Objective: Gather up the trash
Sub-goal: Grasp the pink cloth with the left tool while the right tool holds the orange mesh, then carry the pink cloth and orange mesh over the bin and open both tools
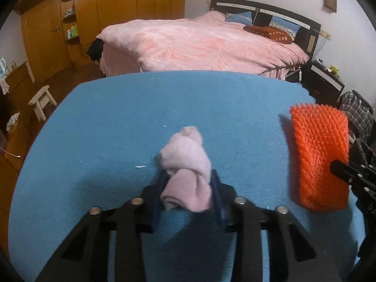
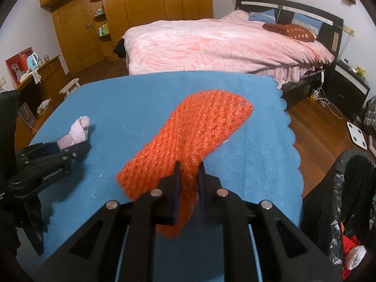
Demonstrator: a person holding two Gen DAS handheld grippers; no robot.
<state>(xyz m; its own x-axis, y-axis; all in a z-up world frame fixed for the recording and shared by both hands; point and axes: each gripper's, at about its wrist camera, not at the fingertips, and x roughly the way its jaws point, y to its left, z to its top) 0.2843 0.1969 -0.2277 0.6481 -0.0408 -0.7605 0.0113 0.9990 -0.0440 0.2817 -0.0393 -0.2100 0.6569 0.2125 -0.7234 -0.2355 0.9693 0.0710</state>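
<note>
My left gripper (image 1: 189, 176) is shut on a twisted pink cloth wad (image 1: 185, 164) and holds it just above the blue table cover (image 1: 117, 122). The wad also shows at the left of the right wrist view (image 2: 76, 132), with the left gripper (image 2: 63, 146) on it. My right gripper (image 2: 189, 165) is shut on an orange foam net sleeve (image 2: 195, 138) and holds it lifted over the table. The sleeve also shows at the right of the left wrist view (image 1: 319, 155).
A bin lined with a black bag (image 2: 352, 188), with red and white trash in it, stands by the table's right edge. Small white scraps (image 1: 141, 166) lie on the cover. A pink bed (image 1: 199, 44), wooden wardrobe (image 1: 131, 4) and white stool (image 1: 42, 101) stand beyond.
</note>
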